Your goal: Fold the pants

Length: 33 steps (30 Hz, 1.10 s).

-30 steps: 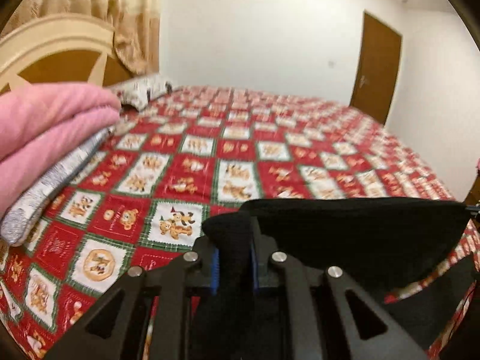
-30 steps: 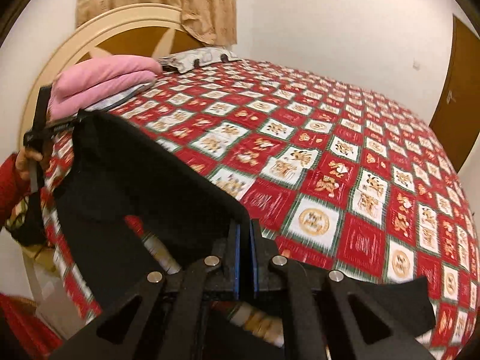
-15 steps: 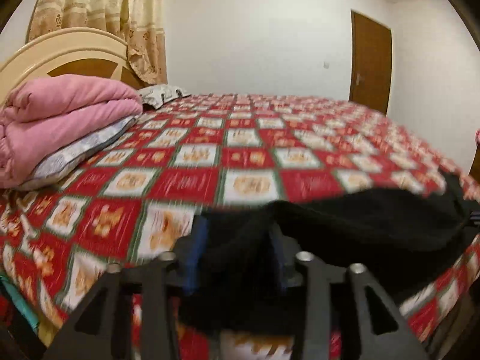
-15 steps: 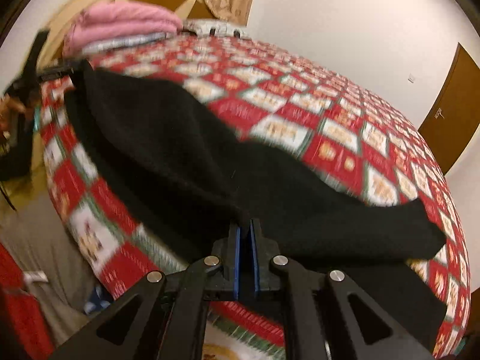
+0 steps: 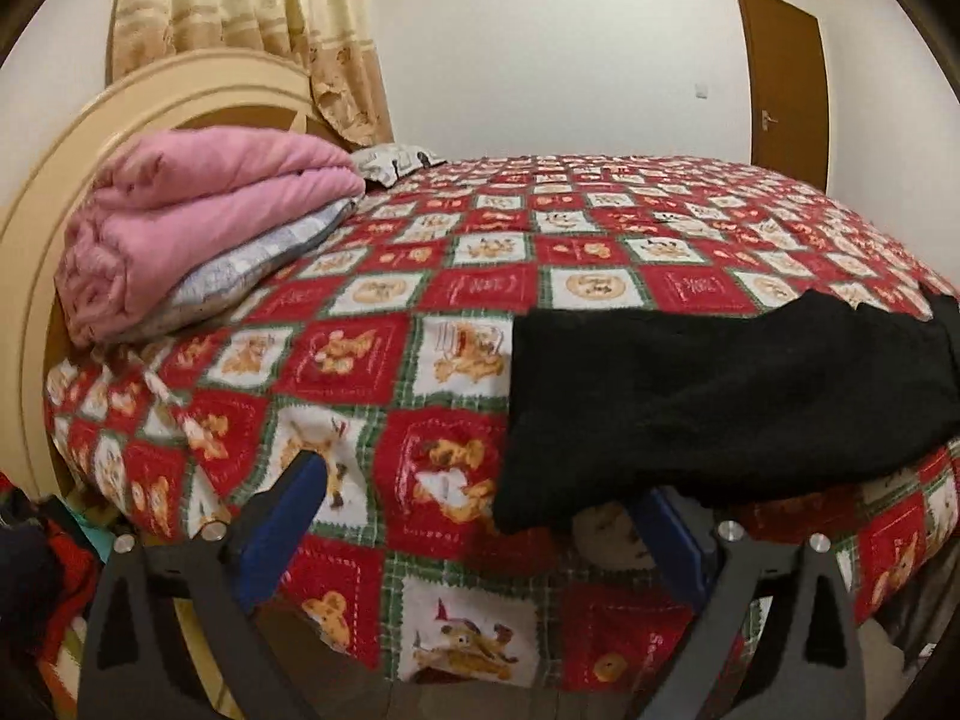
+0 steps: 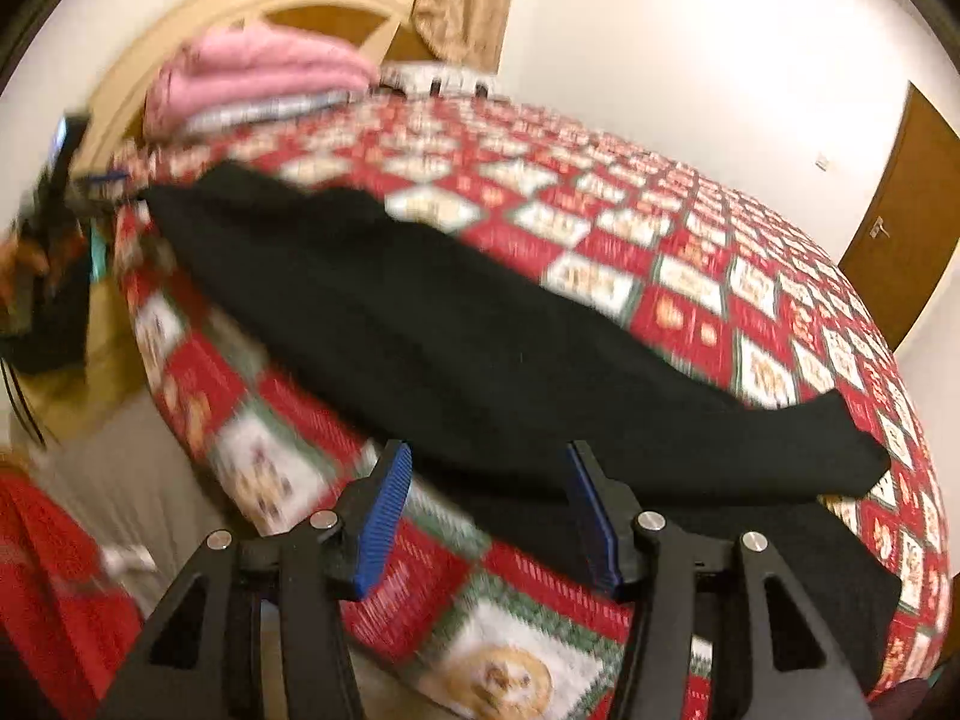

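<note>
Blue-padded and black-framed, the left hand-held gripper stands spread wide at the near edge of the bed, its jaws having just been opening; the near corner of the black fabric pants droops over its right finger, but nothing is pinched. The right hand-held gripper has also just been opening and stands about half apart, with the hem of the pants lying loose in front of the gap, gripped by neither pad. The pants lie folded lengthwise along the near edge of the red, white and green checked cartoon bedspread. Farther back, a folded pink blanket rests on a grey patterned pillow against the cream, rounded wooden headboard. Beyond hang beige curtains, and a brown door is set in the white wall.
</note>
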Motion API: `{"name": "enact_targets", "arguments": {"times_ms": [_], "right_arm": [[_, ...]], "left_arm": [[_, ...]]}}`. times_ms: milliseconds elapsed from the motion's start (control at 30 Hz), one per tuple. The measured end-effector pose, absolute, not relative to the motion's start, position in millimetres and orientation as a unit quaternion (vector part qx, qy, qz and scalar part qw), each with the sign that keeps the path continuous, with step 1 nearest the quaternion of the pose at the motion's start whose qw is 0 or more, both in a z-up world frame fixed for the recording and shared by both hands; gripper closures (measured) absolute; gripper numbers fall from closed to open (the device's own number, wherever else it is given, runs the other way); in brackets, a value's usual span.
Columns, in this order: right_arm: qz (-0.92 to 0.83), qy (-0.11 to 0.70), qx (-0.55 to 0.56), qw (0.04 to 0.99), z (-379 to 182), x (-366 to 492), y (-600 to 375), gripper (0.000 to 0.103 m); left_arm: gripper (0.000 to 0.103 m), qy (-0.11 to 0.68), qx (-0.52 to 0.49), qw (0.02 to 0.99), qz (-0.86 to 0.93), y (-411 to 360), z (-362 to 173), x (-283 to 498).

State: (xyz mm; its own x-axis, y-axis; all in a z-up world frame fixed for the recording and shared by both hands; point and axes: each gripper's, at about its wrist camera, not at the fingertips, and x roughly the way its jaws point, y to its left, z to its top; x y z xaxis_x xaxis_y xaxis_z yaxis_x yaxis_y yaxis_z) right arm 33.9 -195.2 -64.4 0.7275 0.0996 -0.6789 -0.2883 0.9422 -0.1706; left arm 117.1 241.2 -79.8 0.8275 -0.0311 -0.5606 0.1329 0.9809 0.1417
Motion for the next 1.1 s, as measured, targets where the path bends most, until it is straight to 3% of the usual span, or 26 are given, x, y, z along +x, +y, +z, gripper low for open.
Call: {"name": "enact_targets", "arguments": {"times_ms": [167,333,533,800,1100], "right_arm": [[0.12,0.347,-0.115,0.923,-55.7,58.3,-174.1,0.049],[0.165,0.346,-0.076,0.92,-46.8,77.4,-154.3,0.049],[0.217,0.343,-0.018,0.914,-34.8,138.9,-138.0,0.048],[0.261,0.394,0.031,0.881,-68.1,222.9,-99.9,0.048],[0.322,0.445,0.02,0.836,-88.2,221.3,-74.9,0.048]], "left_arm": [[0.003,0.295,0.18,0.938,-0.033,211.1,-94.5,138.8],[0.003,0.298,0.135,0.943,-0.065,219.4,-98.8,129.7],[0.003,0.345,0.17,0.92,-0.072,237.2,-120.8,111.7],[0.003,0.342,-0.026,0.933,-0.113,265.0,-87.7,97.9],[0.003,0.349,-0.007,0.925,-0.151,232.1,-90.0,101.8]]}}
